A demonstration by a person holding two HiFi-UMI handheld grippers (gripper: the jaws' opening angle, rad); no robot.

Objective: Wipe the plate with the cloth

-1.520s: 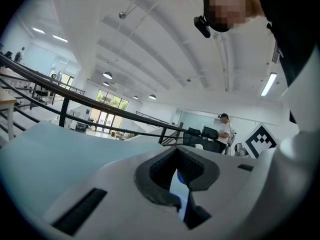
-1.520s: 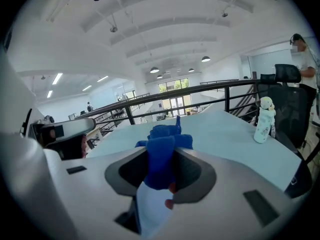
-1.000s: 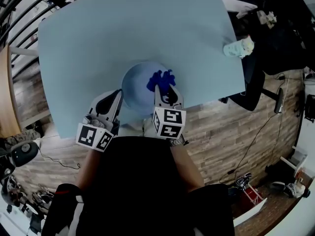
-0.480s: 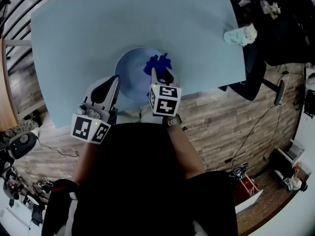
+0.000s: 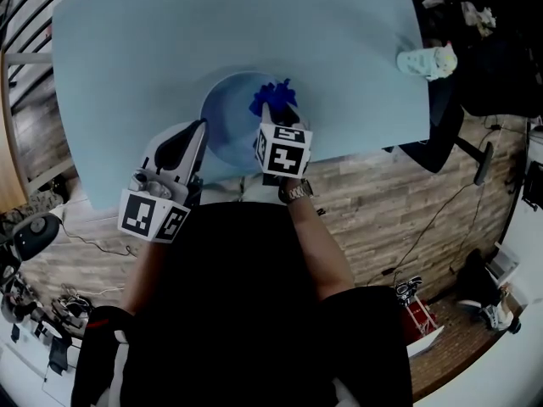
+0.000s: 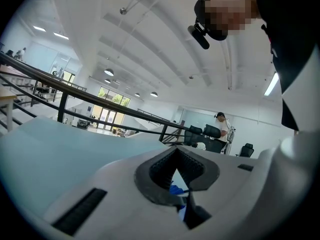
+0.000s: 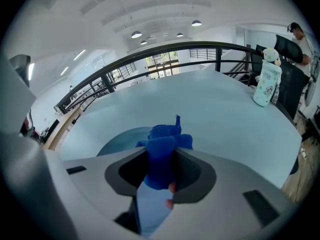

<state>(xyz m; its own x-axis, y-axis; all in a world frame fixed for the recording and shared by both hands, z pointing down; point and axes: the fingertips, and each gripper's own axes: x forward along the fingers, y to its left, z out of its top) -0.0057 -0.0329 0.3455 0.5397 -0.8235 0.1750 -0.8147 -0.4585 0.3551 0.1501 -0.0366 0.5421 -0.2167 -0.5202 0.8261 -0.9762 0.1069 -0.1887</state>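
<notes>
- Pale blue table [image 5: 170, 49] – smooth, matte, rounded corners – with plank-patterned wood floor [image 5: 382, 193] below its near edge.
- Plate [image 5: 225, 117]: round, shallow, glossy blue, sitting close to the table's near edge.
- Cloth [image 5: 273, 102]: deep blue, soft, bunched into a ruffled wad over the plate's right side.
- Right gripper [image 5: 266, 110]: jaws clamped on the cloth, most of the wad sticking out past the tips.
- Left gripper [image 5: 200, 131]: jaws drawn together, tip at the plate's left rim; can't tell whether the rim is actually nipped.
- Risk: the slick plate could skate toward the edge if the wipe pushes sideways and the left gripper isn't really bracing it.
- Risk: the cloth is held by a narrow fold – dragging hard could pull it free or let bare jaw scrape the glaze.
- Pale bottle [image 5: 427, 60] stands well apart at the right edge, so it's no likely snag.
</notes>
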